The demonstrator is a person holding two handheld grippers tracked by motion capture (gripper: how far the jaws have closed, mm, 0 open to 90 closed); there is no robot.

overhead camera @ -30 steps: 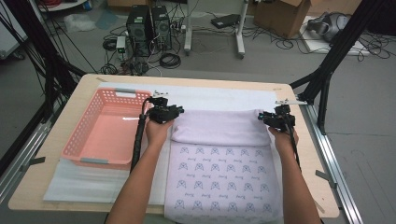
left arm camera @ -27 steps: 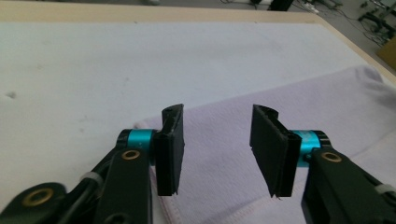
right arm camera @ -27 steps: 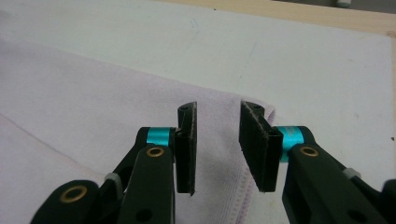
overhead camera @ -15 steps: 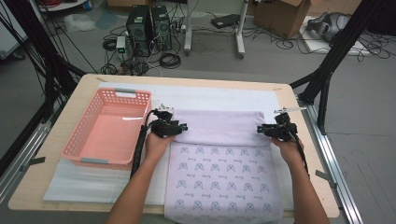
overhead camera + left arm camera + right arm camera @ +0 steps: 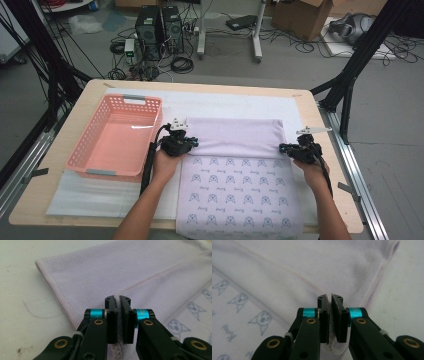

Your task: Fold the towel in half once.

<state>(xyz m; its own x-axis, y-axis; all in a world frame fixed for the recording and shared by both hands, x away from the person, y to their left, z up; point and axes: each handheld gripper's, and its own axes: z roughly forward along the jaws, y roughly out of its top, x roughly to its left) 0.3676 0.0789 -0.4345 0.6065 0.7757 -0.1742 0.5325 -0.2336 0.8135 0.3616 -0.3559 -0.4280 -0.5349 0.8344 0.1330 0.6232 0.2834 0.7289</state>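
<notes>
A person is reaching both arms forward over the table (image 5: 65, 165) from the near side. Each hand is holding a black gripper, and the two arms are lying almost straight, a little apart from each other.

The left gripper (image 5: 192, 145) is sitting at the left edge of a pale purple towel (image 5: 235, 135). The left hand (image 5: 165, 162) is wrapped around it from behind, with the wrist lying low over the white mat (image 5: 225, 102). In the left gripper view, the left gripper (image 5: 118, 300) is pinching the stitched hem of the towel (image 5: 112, 270) between its jaws. The jaws have just been closing, and the cloth is squeezed tight between them.

The right gripper (image 5: 284, 148) is sitting at the right edge of the towel. The right hand (image 5: 312, 167) is holding it from behind, and the gripper is pointing sideways toward the cloth. In the right gripper view, the right gripper (image 5: 330, 298) is also pinching the towel (image 5: 312, 262) hem. Its jaws have just been closing too, with the cloth caught between them.

The towel is lying on the white mat in the middle of the table. Its far part is folded over, showing plain purple. The near part is showing little cat faces and is hanging over the near table edge. A pink basket (image 5: 82, 150) is standing just beside the left hand.
</notes>
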